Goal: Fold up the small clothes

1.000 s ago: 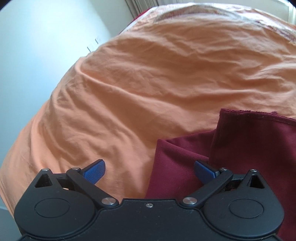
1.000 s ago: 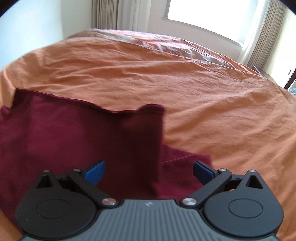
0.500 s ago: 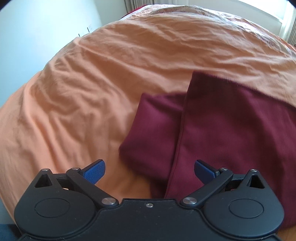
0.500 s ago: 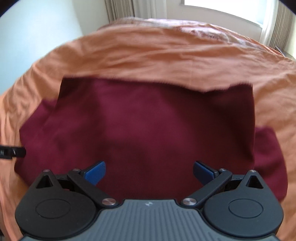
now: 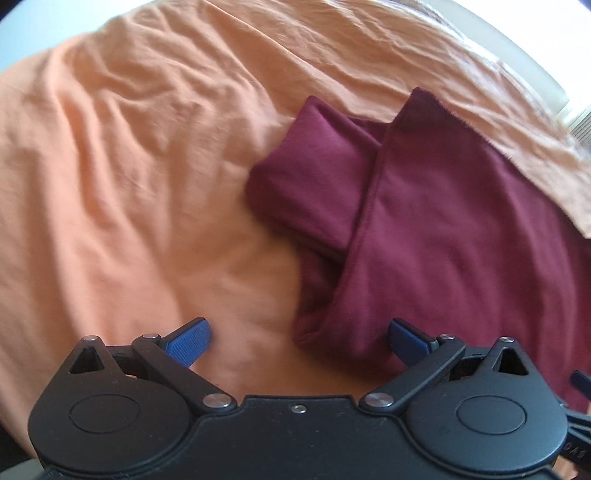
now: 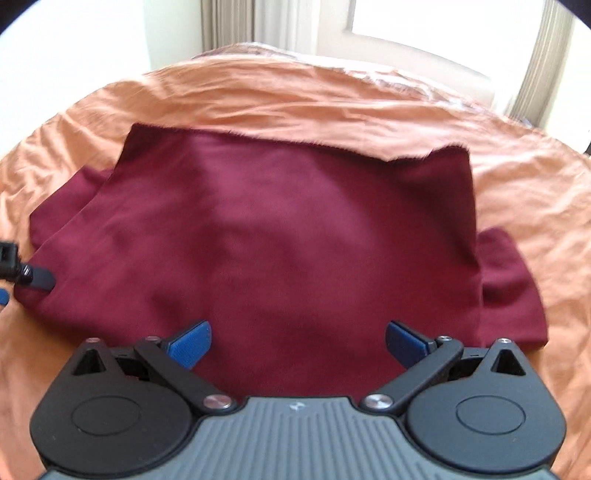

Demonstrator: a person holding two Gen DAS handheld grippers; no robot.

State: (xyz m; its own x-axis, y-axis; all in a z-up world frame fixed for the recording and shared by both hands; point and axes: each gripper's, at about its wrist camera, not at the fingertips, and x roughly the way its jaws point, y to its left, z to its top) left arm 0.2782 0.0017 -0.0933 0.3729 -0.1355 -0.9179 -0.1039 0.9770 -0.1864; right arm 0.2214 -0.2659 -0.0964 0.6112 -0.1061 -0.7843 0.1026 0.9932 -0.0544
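2 grippers hang over a dark red shirt that lies on an orange bedsheet, and neither one holds anything.

Seen from the right wrist, the shirt is spread flat across the middle of the bed, with a large panel folded over the top so that its straight edge runs across the far side. 1 sleeve sticks out from under that panel on the right, lying flat on the sheet. On the left another layer of the same cloth shows from beneath the folded panel. The right gripper sits above the near edge of the shirt with its blue fingers spread wide apart (nothing between them but the cloth below).

From the left wrist, the left gripper is also wide open. Its left finger is over bare sheet and its right finger is over the near corner of the shirt; whether either touches the cloth cannot be told. Ahead of it the other sleeve lies folded and partly tucked under the long edge of the top panel. The tip of the left gripper also shows at the left edge of the right wrist view, just beside the shirt's side.

A window and curtains stand beyond the far end of the bed, and the sheet is creased all over.
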